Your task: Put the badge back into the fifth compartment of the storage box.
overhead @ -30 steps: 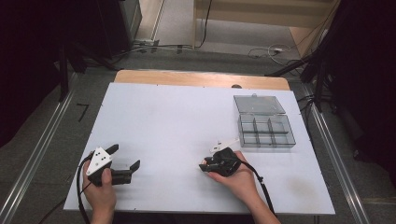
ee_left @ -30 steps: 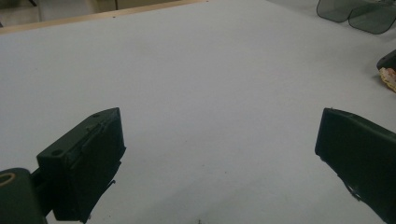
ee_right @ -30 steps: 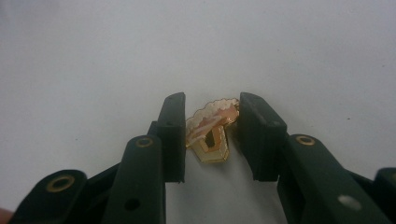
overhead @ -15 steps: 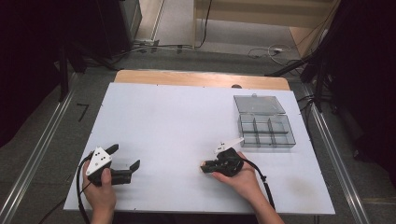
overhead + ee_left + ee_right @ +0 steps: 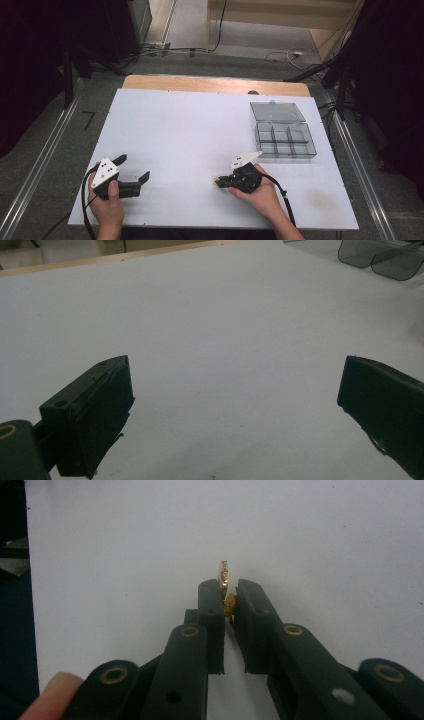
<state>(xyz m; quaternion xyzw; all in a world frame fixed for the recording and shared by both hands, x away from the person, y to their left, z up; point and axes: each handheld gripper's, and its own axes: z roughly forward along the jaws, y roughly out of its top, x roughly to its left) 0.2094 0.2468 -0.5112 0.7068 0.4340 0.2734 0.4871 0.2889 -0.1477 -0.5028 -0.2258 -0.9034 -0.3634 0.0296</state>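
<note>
From the high view, the right gripper point(image 5: 220, 181) sits near the front edge of the white worktop point(image 5: 200, 125), right of its middle, a little nearer the box than a second ago; its jaws have just been closing on a small gold ring point(image 5: 218, 178). The left gripper point(image 5: 134, 169) rests by the front left corner, unmoved, jaws spread wide with nothing between them. The clear compartment box point(image 5: 285, 140) stands open near the right edge. The left gripper view shows bare worktop between its parted jaws. In the right gripper view the ring point(image 5: 224, 575) stands edge-on, pinched at the fingertips point(image 5: 212, 600); the pick looks made, so lifting toward the box seems next.
</note>
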